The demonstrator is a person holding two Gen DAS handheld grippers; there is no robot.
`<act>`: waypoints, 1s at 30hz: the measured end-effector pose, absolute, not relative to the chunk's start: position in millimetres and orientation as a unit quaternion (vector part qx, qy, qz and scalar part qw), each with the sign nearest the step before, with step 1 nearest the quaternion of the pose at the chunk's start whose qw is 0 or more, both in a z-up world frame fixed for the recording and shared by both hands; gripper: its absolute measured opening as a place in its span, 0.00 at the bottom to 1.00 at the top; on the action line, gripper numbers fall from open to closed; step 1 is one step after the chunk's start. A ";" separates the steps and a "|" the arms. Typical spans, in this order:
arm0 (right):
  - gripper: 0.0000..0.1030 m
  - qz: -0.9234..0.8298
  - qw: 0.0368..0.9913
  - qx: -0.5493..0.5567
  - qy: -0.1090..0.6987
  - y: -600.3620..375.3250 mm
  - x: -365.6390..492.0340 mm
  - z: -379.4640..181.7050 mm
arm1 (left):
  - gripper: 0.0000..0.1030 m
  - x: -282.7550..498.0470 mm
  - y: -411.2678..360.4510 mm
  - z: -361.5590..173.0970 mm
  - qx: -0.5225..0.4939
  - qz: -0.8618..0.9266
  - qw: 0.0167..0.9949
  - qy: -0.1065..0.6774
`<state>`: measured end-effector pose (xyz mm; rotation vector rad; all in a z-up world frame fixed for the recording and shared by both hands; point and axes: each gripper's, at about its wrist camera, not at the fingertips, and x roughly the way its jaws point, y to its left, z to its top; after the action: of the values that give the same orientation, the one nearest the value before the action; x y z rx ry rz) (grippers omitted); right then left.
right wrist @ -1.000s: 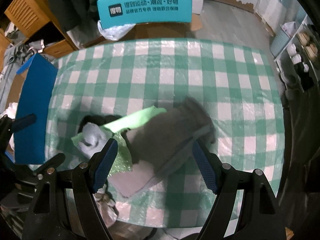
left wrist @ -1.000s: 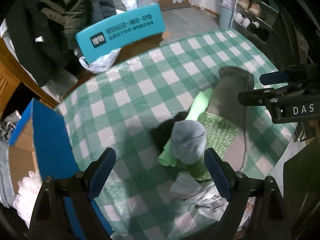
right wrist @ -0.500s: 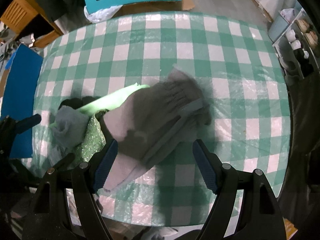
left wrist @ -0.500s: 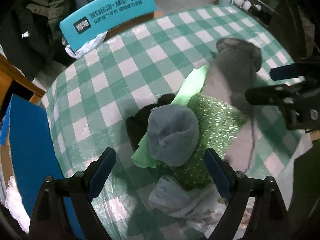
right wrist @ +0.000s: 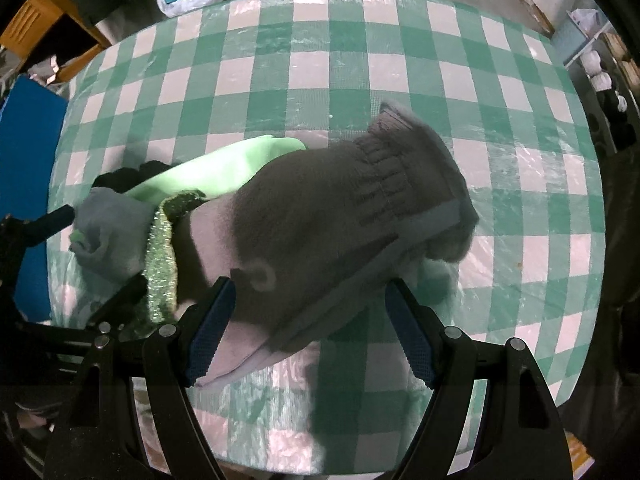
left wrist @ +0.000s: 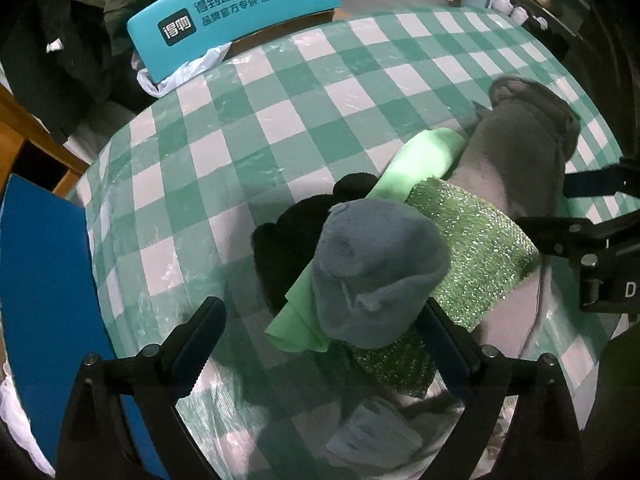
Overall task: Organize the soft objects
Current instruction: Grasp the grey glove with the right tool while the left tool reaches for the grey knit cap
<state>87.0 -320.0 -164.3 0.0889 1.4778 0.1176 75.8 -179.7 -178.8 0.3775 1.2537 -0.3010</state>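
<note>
The left gripper is a matte black frame ending in 2 jaws faced with dark blue ribbed pads. Round silver screws sit along each black arm, 2 to a side. The right gripper has the same build: black angular arms, brighter blue toothed pads, silver screw heads near the joints. Seen from the left camera, its black body carries a white letter "D".
</note>
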 end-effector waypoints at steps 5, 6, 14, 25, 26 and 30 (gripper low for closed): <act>0.76 0.044 0.735 0.049 0.675 -322.4 98.3 -171.9 | 0.96 89.9 -171.6 -181.5 0.164 -0.134 0.785 0.582; 0.76 0.041 0.735 0.048 0.675 -322.4 100.8 -173.5 | 0.96 92.6 -170.0 -181.6 0.163 -0.132 0.786 0.582; 0.76 0.029 0.741 0.037 0.670 -326.6 120.1 -180.6 | 0.96 100.6 -162.8 -173.0 0.158 -0.130 0.790 0.578; 0.75 -0.004 0.754 0.051 0.655 -349.9 126.8 -176.8 | 0.96 99.5 -172.8 -153.6 0.159 -0.150 0.796 0.564; 0.75 -0.003 0.754 0.051 0.654 -347.4 126.2 -174.1 | 0.96 99.7 -175.8 -152.8 0.158 -0.153 0.796 0.564; 0.76 -0.001 0.755 0.056 0.653 -343.8 124.6 -169.1 | 0.96 104.6 -185.9 -156.9 0.156 -0.165 0.790 0.570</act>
<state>124.6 -343.8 -169.1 0.1211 1.4239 -0.0033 104.6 -185.9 -156.9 0.3368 1.2276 -0.3550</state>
